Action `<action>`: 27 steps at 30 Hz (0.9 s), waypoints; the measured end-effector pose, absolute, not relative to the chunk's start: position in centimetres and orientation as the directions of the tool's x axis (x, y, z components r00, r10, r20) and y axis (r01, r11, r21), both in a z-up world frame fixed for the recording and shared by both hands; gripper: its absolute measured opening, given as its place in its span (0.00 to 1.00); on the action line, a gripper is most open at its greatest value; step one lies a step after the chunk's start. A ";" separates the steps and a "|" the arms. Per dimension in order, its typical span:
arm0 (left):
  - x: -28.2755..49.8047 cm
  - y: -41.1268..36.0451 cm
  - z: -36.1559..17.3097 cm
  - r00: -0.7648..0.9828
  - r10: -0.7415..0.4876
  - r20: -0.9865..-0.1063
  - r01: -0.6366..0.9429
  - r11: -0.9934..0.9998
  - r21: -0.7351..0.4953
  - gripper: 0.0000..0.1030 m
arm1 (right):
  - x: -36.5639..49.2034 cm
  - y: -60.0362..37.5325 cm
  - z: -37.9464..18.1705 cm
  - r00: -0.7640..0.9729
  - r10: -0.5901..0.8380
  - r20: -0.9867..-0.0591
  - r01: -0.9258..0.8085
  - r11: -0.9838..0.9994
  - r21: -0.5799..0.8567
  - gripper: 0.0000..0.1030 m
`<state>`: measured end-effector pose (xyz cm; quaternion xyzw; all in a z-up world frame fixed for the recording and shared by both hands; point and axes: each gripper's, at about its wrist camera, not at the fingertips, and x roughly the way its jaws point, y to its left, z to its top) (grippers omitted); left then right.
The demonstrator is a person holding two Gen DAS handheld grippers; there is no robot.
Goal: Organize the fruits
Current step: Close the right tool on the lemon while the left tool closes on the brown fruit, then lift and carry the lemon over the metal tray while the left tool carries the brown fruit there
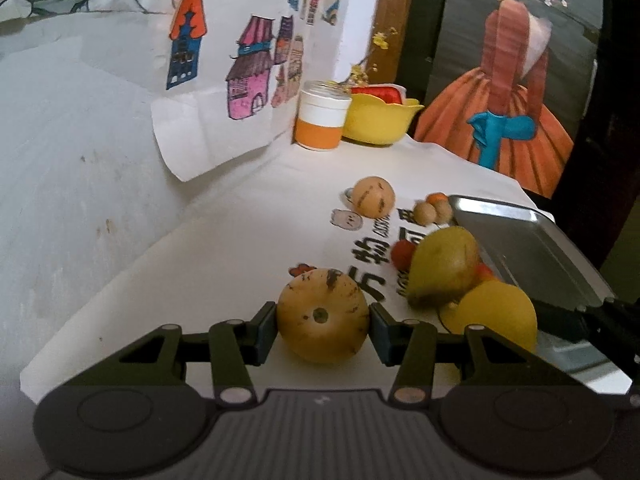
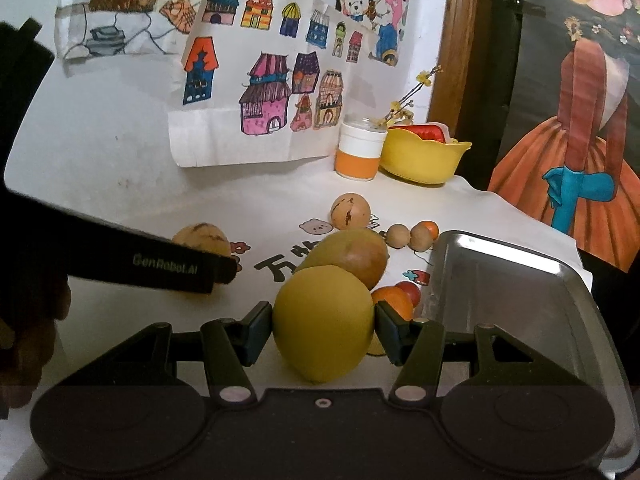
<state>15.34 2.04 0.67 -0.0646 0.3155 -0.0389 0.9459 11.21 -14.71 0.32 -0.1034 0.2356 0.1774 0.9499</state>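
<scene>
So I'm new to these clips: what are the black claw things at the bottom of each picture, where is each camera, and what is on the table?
Each picture comes from a camera fixed on a hand-held claw, looking forward along its two fingers; there is no robot arm. In the left wrist view, the left claw has its fingers on either side of a tan spotted fruit, apparently touching it. In the right wrist view, the right claw likewise brackets a yellow lemon-like fruit. The black bar at the left of that view is the other claw. On the white printed cloth lie a greenish mango, another tan fruit, small round brown and orange-red fruits, and a metal tray with nothing visible in it. At the back stand a jar and a yellow bowl.
</scene>
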 end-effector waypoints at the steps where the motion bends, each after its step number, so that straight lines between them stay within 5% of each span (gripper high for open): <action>1: 15.1 1.9 0.7 0.796 -0.120 -0.593 0.040 0.988 -0.147 0.51 | 11.0 -14.9 0.4 0.827 0.290 -0.482 -0.384 0.917 -0.108 0.56; 27: 11.1 -3.1 2.3 0.771 -0.236 -0.591 0.175 0.971 -0.160 0.51 | 3.3 -23.7 2.3 0.874 0.270 -0.404 -0.277 0.960 0.043 0.56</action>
